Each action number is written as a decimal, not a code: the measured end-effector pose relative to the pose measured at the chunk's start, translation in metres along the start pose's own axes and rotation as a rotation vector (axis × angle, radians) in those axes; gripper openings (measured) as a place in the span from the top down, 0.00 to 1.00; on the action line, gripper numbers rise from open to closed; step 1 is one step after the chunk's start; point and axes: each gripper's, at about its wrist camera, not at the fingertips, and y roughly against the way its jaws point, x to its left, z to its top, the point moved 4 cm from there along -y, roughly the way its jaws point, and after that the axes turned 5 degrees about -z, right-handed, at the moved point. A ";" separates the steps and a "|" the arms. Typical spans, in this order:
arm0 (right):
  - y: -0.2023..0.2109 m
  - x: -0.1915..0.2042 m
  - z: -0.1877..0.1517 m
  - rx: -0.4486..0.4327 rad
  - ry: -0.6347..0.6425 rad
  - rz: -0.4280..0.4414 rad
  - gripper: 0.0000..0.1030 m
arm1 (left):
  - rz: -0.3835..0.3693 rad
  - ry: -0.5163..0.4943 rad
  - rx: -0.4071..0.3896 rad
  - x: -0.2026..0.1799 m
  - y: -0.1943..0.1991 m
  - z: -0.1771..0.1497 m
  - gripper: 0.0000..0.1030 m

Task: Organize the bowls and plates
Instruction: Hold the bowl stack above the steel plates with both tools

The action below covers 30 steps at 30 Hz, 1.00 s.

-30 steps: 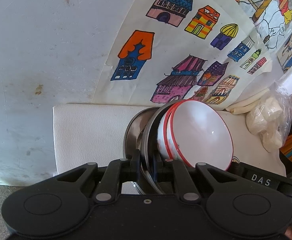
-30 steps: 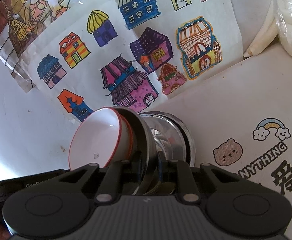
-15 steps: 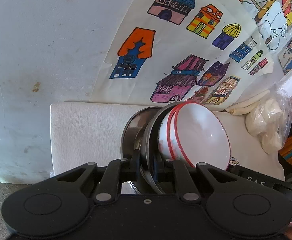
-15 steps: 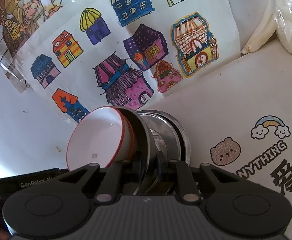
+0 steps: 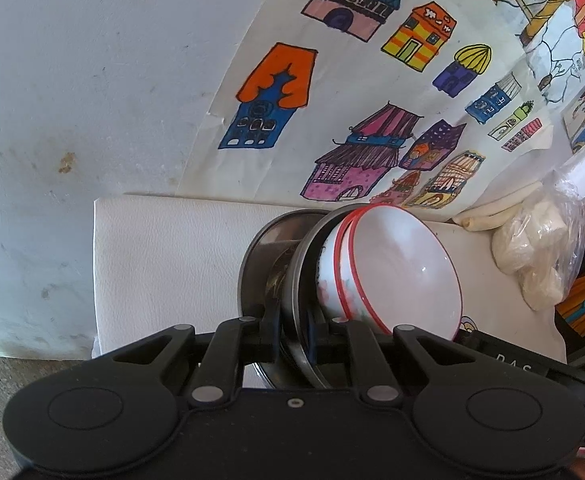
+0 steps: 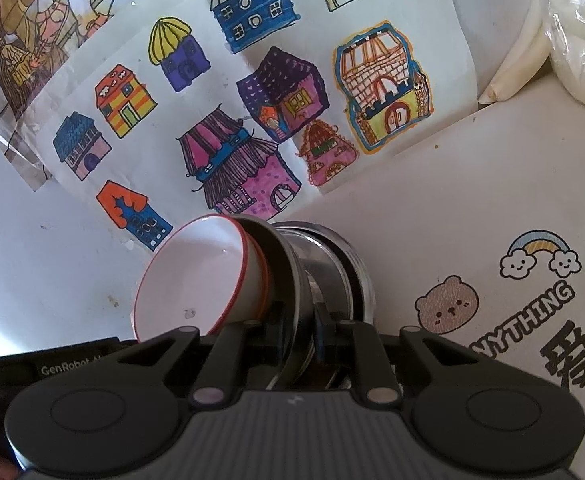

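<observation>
A stack of dishes is held between both grippers over a white mat. A steel plate carries two nested white bowls with red rims; another steel dish lies under it. My left gripper is shut on the steel plate's rim. My right gripper is shut on the opposite rim of the same steel plate, with the bowls to its left and the lower steel dish to its right.
Paper sheets with coloured house drawings hang on the wall behind. A plastic bag of white lumps and pale sticks lie at the mat's far right. The mat has cartoon bear and rainbow prints.
The held stack has tilted and shifted slightly; both grippers keep their hold on the steel plate.
</observation>
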 end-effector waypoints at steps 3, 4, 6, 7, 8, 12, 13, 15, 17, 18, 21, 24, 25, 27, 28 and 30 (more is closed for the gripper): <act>0.000 0.000 0.000 -0.001 -0.001 0.002 0.82 | -0.002 0.003 0.000 0.000 -0.001 0.000 0.88; 0.000 0.000 0.000 -0.002 -0.002 0.003 0.82 | -0.003 0.005 0.000 0.001 -0.001 0.000 0.88; 0.000 0.000 0.000 -0.003 -0.004 0.005 0.82 | -0.004 0.008 0.000 0.001 0.000 0.000 0.88; 0.000 0.000 0.000 -0.003 -0.004 0.006 0.82 | -0.005 0.010 0.000 0.001 0.000 0.000 0.88; 0.000 -0.001 0.000 -0.004 -0.004 0.007 0.82 | -0.005 0.012 -0.001 0.001 0.000 0.000 0.88; 0.000 0.000 0.000 -0.005 0.001 0.004 0.82 | -0.005 0.014 -0.001 0.002 0.001 0.000 0.88; 0.000 0.000 0.000 -0.006 0.003 0.002 0.82 | -0.005 0.015 -0.001 0.002 0.000 0.000 0.88; 0.000 0.000 -0.001 -0.007 0.003 0.002 0.82 | -0.005 0.016 -0.001 0.002 0.001 0.000 0.88; 0.000 0.000 -0.001 -0.007 0.003 0.002 0.82 | -0.007 0.017 -0.001 0.002 0.001 0.000 0.87; 0.000 0.000 -0.001 -0.007 0.003 0.002 0.82 | -0.007 0.019 0.000 0.002 0.001 0.000 0.87; 0.000 0.000 -0.001 -0.007 0.002 0.004 0.82 | -0.008 0.021 0.000 0.002 0.001 0.000 0.87; 0.000 0.000 -0.001 -0.007 0.002 0.005 0.82 | -0.008 0.022 0.001 0.002 0.002 -0.001 0.87; 0.000 0.000 -0.002 -0.007 0.002 0.006 0.82 | -0.009 0.023 0.001 0.002 0.001 -0.001 0.87; 0.000 -0.001 -0.002 -0.007 0.000 0.008 0.82 | -0.009 0.024 0.001 0.002 0.002 -0.001 0.87; 0.000 -0.001 -0.002 -0.007 0.000 0.007 0.82 | -0.009 0.023 0.001 0.002 0.002 -0.001 0.87; 0.001 -0.001 -0.002 -0.007 0.001 0.008 0.82 | -0.009 0.023 0.002 0.002 0.002 -0.001 0.87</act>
